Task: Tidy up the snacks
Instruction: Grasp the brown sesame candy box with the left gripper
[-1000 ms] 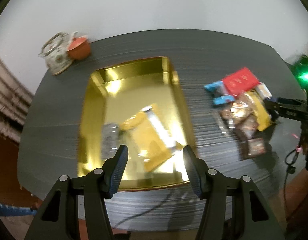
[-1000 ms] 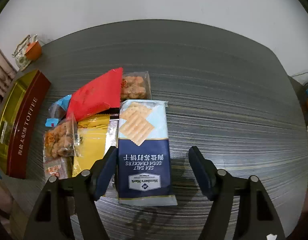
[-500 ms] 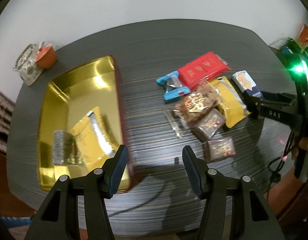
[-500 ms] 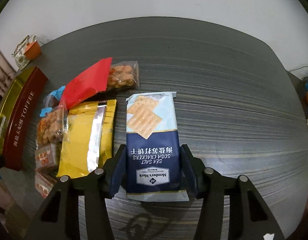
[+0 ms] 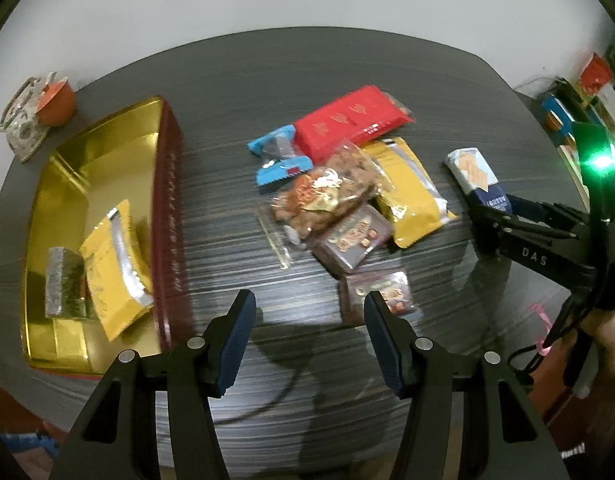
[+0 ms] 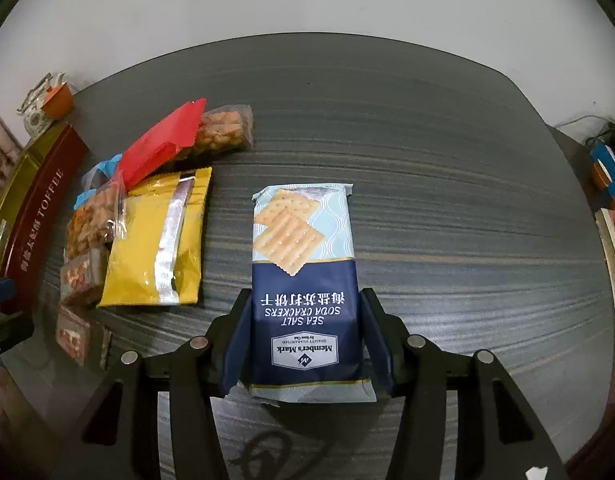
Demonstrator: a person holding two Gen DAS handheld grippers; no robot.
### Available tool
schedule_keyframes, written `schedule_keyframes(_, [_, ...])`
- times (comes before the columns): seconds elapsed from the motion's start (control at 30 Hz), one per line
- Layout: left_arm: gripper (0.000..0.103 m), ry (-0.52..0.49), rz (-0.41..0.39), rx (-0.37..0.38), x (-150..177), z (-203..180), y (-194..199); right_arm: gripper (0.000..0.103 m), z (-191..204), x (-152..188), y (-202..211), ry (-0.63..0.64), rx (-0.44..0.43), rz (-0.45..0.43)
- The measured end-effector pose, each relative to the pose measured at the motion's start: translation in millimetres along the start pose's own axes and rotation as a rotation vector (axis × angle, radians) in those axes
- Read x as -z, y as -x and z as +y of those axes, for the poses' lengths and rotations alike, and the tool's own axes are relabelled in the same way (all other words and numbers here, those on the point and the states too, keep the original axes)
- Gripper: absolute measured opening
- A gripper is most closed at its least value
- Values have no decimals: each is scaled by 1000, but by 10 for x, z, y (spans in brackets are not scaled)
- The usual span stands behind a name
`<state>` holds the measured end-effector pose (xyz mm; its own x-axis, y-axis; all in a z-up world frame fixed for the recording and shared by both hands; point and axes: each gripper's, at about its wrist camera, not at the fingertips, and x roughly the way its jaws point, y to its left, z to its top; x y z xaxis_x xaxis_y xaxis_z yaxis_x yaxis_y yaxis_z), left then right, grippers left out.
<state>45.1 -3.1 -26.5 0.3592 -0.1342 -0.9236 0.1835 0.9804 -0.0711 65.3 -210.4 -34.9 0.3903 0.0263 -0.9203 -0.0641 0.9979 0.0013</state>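
Right gripper (image 6: 305,336), angled steeply down, clamps the cracker packet (image 6: 303,280) (left gripper (image 5: 305,338) gapes).

Both wrist views look steeply down, close over the table (image 5: 307,72), sharing the snack pile (image 5: 347,200).

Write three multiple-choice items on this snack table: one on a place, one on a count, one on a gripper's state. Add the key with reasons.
1. Where does the gold rectangular tin tray lie relative to the loose snack pile?
A. left of it
B. right of it
C. under it

2. How many snack packets lie inside the tray?
A. none
B. two
C. five

3. What is the right hand-held gripper doing?
A. hanging open over bare table
B. clamped on the navy and pale-blue soda cracker packet
C. clamped on a teapot

Key: 1 A, the left wrist view shows the tray left of the pile. 2 B, a yellow pouch and a silvery-green bar. 3 B, both pads press the packet's sides.
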Motion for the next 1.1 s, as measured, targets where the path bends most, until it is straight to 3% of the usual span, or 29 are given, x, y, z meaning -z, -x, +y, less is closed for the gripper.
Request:
schedule_keyframes(0.37, [58,-45,50,30,-58,-344,-213,49,147,134,14,9,14,-12])
schedule_keyframes(0.83, [57,-25,72,34,-77,-394,-475,50,115,72,29,2,6,-12])
schedule_keyframes(1.1, [48,-43,59,33,-24,-407,-448,51,122,70,27,3,9,-13])
